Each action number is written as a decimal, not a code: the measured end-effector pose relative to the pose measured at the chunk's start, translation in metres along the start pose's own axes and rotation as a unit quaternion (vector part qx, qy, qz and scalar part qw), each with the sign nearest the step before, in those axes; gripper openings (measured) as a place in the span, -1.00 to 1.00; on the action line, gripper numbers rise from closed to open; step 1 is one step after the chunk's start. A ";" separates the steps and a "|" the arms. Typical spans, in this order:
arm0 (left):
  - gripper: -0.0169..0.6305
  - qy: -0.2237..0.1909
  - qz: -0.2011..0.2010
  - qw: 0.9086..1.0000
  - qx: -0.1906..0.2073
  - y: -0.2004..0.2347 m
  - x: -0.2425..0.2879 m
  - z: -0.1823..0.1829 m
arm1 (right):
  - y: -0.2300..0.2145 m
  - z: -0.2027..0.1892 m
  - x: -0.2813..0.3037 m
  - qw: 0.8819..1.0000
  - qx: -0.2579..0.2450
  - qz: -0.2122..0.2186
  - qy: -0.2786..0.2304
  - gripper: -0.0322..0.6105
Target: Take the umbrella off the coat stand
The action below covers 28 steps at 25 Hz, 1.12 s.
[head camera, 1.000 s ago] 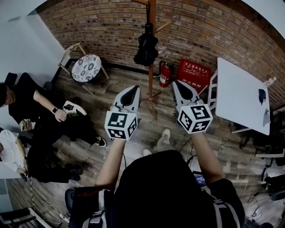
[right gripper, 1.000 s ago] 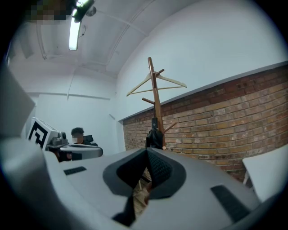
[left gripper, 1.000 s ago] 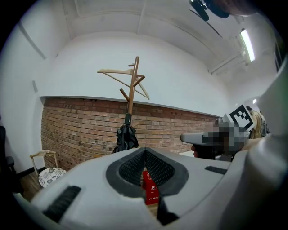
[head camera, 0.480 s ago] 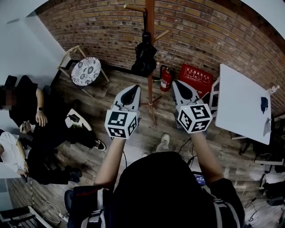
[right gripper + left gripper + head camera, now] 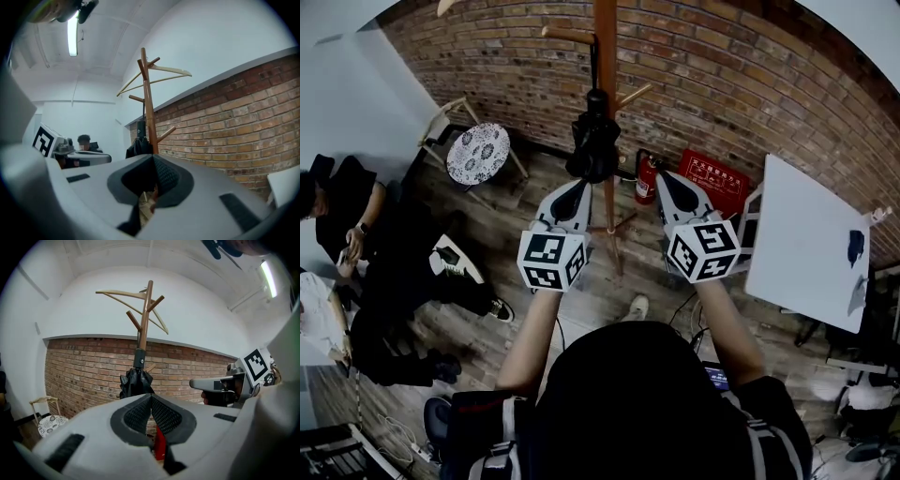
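Observation:
A black folded umbrella [image 5: 593, 142] hangs by its strap from a peg of the wooden coat stand [image 5: 606, 84], close against the pole. Both grippers are held level, side by side, pointing at the stand. My left gripper [image 5: 574, 188] is shut and empty, its tip just short of the umbrella's lower end. My right gripper [image 5: 667, 178] is also shut and empty, to the right of the pole. The left gripper view has the umbrella [image 5: 136, 380] straight ahead above the closed jaws. In the right gripper view the umbrella [image 5: 138, 143] hangs left of the pole [image 5: 148, 98].
A red fire extinguisher [image 5: 645, 178] and a red box [image 5: 712, 176] stand by the brick wall behind the stand. A white table [image 5: 811, 234] is at the right, a patterned stool [image 5: 479, 152] at the left. People [image 5: 356, 225] sit at the far left. Cables lie on the wooden floor.
The person has walked toward the coat stand with both grippers held out. The stand and umbrella are now closer and almost at the gripper tips.

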<state>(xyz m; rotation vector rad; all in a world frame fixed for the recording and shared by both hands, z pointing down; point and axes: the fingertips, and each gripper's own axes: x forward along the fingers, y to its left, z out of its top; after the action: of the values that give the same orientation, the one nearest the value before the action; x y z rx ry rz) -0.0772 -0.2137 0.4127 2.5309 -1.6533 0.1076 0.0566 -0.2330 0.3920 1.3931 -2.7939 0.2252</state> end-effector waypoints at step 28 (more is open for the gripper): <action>-0.88 -0.039 0.056 0.997 -0.019 0.008 0.048 0.023 | -0.050 -0.009 0.042 0.998 0.014 0.056 0.023 -0.81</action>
<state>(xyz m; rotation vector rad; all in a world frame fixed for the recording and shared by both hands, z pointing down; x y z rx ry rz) -0.0654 -0.2637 0.3964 2.4430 -1.8089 -0.0124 0.0706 -0.2946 0.4104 1.2222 -2.8439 0.2936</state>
